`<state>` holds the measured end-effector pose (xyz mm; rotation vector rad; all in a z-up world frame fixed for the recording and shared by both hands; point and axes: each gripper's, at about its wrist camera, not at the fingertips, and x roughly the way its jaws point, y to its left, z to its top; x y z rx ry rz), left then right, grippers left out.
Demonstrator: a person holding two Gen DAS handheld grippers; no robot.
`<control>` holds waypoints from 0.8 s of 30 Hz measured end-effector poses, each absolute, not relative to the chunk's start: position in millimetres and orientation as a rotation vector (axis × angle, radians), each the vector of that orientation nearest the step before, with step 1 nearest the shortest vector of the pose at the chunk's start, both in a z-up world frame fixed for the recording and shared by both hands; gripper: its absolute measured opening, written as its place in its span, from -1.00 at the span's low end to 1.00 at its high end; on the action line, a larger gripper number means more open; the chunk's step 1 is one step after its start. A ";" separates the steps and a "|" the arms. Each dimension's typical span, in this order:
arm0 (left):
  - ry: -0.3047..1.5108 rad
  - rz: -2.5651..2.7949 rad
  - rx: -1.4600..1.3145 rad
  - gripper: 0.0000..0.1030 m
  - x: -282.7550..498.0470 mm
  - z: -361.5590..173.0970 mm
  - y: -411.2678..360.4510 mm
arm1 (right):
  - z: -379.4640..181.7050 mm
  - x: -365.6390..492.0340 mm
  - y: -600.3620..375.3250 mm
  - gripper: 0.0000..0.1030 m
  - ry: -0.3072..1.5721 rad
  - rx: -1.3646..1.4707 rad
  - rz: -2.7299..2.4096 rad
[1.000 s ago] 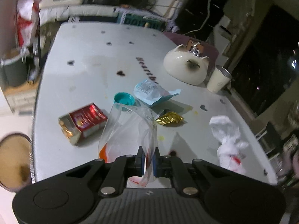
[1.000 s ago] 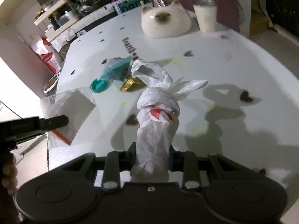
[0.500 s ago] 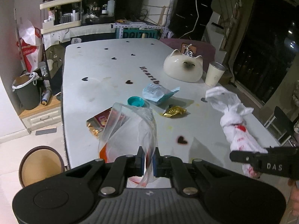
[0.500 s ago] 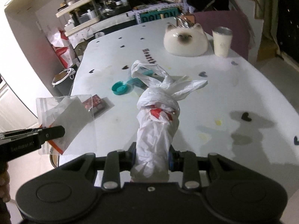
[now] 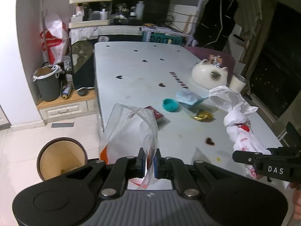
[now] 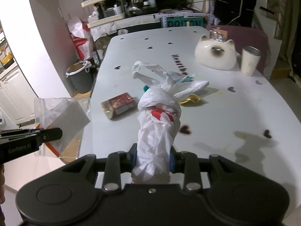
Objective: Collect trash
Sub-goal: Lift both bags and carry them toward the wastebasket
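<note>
The left gripper (image 5: 149, 163) has its fingers clamped on a clear zip bag (image 5: 129, 131). The right gripper (image 6: 152, 160) has its fingers clamped on a knotted white plastic bag (image 6: 158, 116), the knot beyond the fingertips.

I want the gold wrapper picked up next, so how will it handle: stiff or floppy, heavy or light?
The gold wrapper looks crumpled and foil-like, so it will probably crush under the pads rather than resist. It seems empty and thin, so likely very light and apt to skid on the smooth table if nudged. Its shiny surface may be slippery; a pinch on a raised fold seems safest.
</note>
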<state>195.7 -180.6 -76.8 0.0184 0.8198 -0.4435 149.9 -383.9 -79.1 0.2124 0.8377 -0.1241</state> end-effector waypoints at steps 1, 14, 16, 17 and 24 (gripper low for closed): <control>0.822 -0.440 0.014 -0.84 198.3 -76.9 -174.5 | -79.0 152.7 -377.7 -0.38 0.839 0.210 -0.123; 0.873 -0.451 0.005 -0.84 261.0 -85.2 -86.5 | -85.1 212.4 -294.3 -0.38 0.885 0.211 -0.144; 0.882 -0.455 0.004 -0.84 272.8 -88.4 -73.7 | -89.1 225.8 -280.3 -0.38 0.900 0.229 -0.144; 0.886 -0.457 0.004 -0.84 279.2 -90.0 -67.5 | -91.9 231.5 -274.1 -0.38 0.908 0.237 -0.145; 0.915 -0.459 0.014 -0.84 322.7 -101.6 -24.9 | -105.3 275.7 -230.3 -0.38 0.935 0.258 -0.131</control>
